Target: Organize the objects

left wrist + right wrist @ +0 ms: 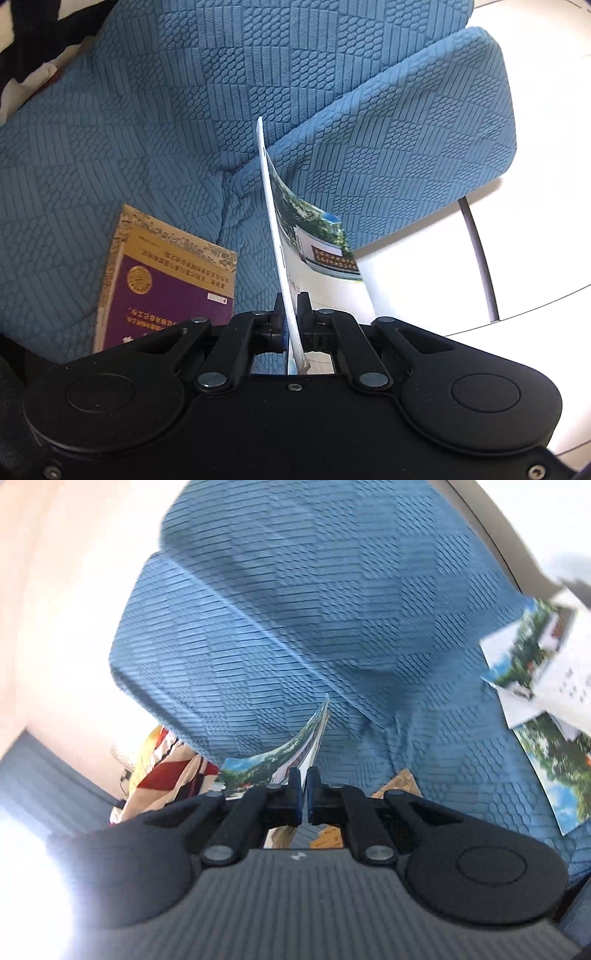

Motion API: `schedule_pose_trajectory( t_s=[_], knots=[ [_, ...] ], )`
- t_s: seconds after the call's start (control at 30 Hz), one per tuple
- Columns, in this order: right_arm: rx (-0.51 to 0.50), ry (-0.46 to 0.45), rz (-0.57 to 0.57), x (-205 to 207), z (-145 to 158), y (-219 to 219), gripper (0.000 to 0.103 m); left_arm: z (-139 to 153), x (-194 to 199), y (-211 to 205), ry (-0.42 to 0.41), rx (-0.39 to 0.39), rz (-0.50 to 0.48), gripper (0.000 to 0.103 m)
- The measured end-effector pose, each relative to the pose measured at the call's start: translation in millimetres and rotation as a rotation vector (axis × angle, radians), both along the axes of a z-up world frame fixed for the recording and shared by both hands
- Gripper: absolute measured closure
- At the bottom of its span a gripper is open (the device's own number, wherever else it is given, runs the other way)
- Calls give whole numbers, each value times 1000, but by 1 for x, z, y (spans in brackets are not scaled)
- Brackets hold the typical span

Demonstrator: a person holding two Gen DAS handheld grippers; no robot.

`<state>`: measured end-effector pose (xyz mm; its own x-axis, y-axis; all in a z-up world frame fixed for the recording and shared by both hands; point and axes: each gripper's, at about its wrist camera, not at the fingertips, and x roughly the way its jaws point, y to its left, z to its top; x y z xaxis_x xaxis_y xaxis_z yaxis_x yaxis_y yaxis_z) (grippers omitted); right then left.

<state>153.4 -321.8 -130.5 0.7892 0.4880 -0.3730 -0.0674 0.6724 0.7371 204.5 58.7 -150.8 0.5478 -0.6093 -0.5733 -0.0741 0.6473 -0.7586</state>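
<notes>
Two thin glossy booklets with a photo of green trees and blue sky on their covers are held up edge-on, one in each gripper. The left gripper (291, 306) has its black jaws pinched tight on the white-backed booklet (275, 221), which stands nearly upright above the sofa seat, its printed cover curling off to the right with a building and a dark sign printed on it. The right gripper (304, 786), blue-padded, is clamped on the second booklet (308, 738), whose pages bow away to the left; this view is smeared by motion, so its print cannot be read.

A purple paperback book with a gold seal and an ornate tan border (166, 280) lies flat on the seat just left of the left gripper, its lower edge hidden behind the gripper body. In the right wrist view only tan corners of something show past the jaws, too cut off to name. At that view's right edge more tree-photo pages and white sheets (535, 657) are seen, blurred and cropped by the frame.

The blue sofa with quilted geometric fabric (147, 129) fills both views, seat and armrest. A striped red, cream and black cloth (166, 768) hangs beyond the armrest. The lower left of the right wrist view is washed out by glare.
</notes>
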Motion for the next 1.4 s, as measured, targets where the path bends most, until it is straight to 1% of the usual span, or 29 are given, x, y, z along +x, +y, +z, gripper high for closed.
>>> schedule_pose_trajectory(
  t_s=[0.1,0.17,0.23,0.3,0.43,0.53,0.6,0.67,0.77,0.9,1.0,1.17,1.33,1.37,1.4],
  knots=[
    [-56,-8,28,-6,7,15,98,-3,-8,9,-9,34,-2,99],
    [-118,11,51,-8,6,25,98,-10,-13,11,-12,63,-15,99],
    [-174,6,70,-13,0,34,98,-22,-17,14,-3,70,-15,99],
    [-210,22,74,-13,-10,41,98,-37,-21,17,14,73,-12,99],
    [-218,71,81,-16,-34,47,98,-64,-28,25,61,58,6,99],
    [-240,117,100,-15,-47,52,98,-84,-30,28,91,62,27,99],
    [-251,129,107,-14,-53,55,98,-96,-31,26,103,67,26,99],
    [-288,126,114,-12,-56,59,98,-104,-34,25,113,75,30,98],
    [-347,126,124,-14,-61,64,98,-111,-36,25,125,89,36,99],
    [-412,132,135,-19,-67,70,97,-119,-34,20,155,139,23,99],
    [-460,159,150,-22,-76,77,97,-126,-34,14,172,186,7,99],
    [-549,185,154,-25,-86,87,97,-134,-41,4,183,245,-13,97],
    [-579,216,143,-24,-92,89,97,-133,-41,-3,172,279,-22,95],
    [-585,219,143,-24,-92,89,96,-133,-41,-5,172,282,-24,93],
    [-590,222,146,-24,-92,90,95,-132,-40,-6,172,283,-23,85]
  ],
)
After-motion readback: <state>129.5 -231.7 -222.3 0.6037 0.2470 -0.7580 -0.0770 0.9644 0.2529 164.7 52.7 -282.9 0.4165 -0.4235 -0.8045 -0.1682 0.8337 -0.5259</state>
